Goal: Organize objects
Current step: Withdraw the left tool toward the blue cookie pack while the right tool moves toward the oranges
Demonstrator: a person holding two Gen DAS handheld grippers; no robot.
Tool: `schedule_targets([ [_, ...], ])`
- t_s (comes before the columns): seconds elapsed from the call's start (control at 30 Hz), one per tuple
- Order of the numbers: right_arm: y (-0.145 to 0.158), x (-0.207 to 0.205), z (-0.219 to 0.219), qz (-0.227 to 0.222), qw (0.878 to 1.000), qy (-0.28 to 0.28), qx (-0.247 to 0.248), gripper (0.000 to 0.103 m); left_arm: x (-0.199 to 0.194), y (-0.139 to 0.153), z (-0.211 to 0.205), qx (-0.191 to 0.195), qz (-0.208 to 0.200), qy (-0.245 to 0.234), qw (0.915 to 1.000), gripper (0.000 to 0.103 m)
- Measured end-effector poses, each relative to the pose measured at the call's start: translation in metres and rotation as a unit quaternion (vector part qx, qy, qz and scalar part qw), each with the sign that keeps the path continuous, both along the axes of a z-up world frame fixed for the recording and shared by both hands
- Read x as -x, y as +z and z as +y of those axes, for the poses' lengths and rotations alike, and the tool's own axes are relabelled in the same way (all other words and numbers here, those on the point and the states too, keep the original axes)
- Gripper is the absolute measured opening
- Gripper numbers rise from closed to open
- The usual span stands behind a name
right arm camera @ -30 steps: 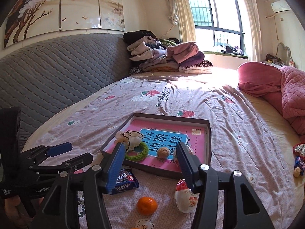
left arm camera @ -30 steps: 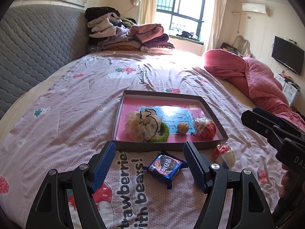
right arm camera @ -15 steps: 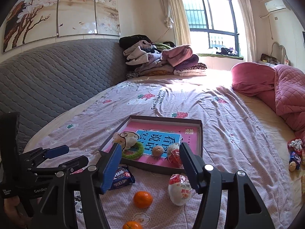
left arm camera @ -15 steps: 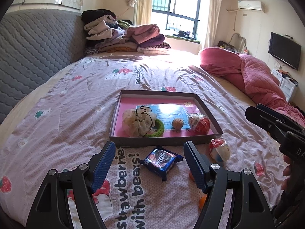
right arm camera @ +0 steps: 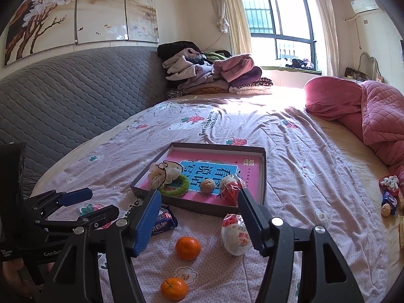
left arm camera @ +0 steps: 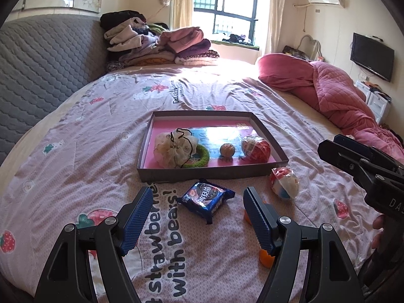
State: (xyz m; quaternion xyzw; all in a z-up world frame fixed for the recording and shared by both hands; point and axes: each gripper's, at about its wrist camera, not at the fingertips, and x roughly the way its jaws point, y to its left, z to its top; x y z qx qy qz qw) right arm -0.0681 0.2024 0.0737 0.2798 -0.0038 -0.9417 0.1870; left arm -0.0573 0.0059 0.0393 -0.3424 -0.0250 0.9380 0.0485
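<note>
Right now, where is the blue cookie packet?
In the left wrist view the blue cookie packet lies on the bedspread, just outside the tray's near wall, framed between the open left gripper's fingers.

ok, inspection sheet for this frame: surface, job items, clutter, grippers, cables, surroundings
Surface: bedspread, strawberry print.
Job's things: tray holds mesh pouch, green ring, walnut, red-white egg. On the bedspread: cookie pack, second egg, two oranges.
Clutter: small items at the bed's right edge.
Grippers: left gripper open, empty; right gripper open, empty.
Cables: nothing seen.
Surroundings: clothes pile, pink quilt, TV, window.
</note>
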Motion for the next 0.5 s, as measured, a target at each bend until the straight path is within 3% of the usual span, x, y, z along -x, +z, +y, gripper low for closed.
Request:
schedule_targets([
  [0.5, -0.017, -0.018, -0.002, -0.019, 1.0, 0.01, -0.006, 0.065, -0.01, -0.008, 0.004, 0.012, -0.01, -0.008, 0.9998, 0.075],
])
